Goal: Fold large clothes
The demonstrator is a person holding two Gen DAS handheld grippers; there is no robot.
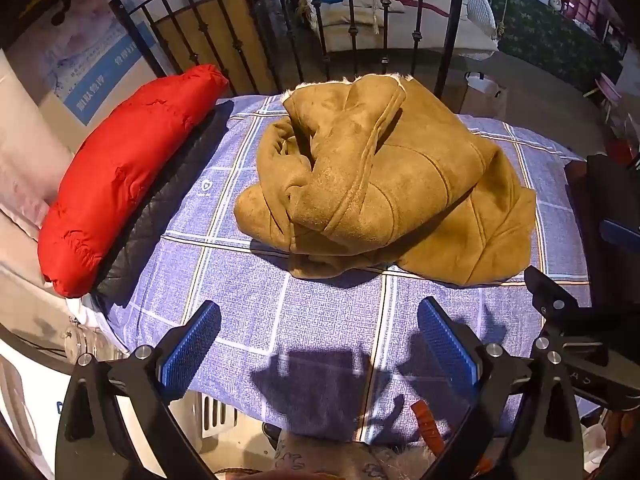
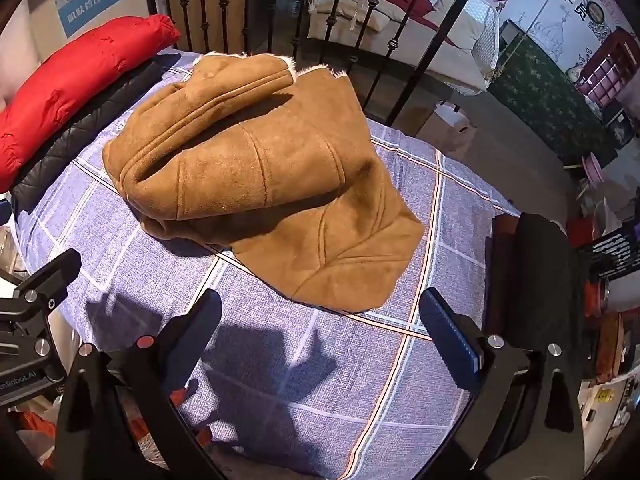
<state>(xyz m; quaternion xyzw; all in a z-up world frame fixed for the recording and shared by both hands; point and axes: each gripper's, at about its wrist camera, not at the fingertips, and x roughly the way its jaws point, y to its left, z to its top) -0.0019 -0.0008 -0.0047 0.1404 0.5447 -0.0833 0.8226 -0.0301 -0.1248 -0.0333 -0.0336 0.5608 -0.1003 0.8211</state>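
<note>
Checked bed sheet (image 1: 320, 320), iron railing (image 1: 352, 32) behind. Tan coat (image 1: 384, 184) bunched mid-bed, apart from both grippers; red jacket (image 1: 120, 176) over a black one (image 1: 160, 208) along the far left edge. Left gripper (image 1: 320, 344) and right gripper (image 2: 320, 336): fingers apart, empty, above bare sheet. Coat likely heavy, thick, soft, not slippery; best taken at near hem corner (image 2: 340, 296). Fleece collar (image 2: 240, 56) toward railing; long axis roughly collar to hem, partly hidden by bunching.

Both wrist views face forward, close over bed; share tan coat (image 1: 384, 184) (image 2: 256, 176).
</note>
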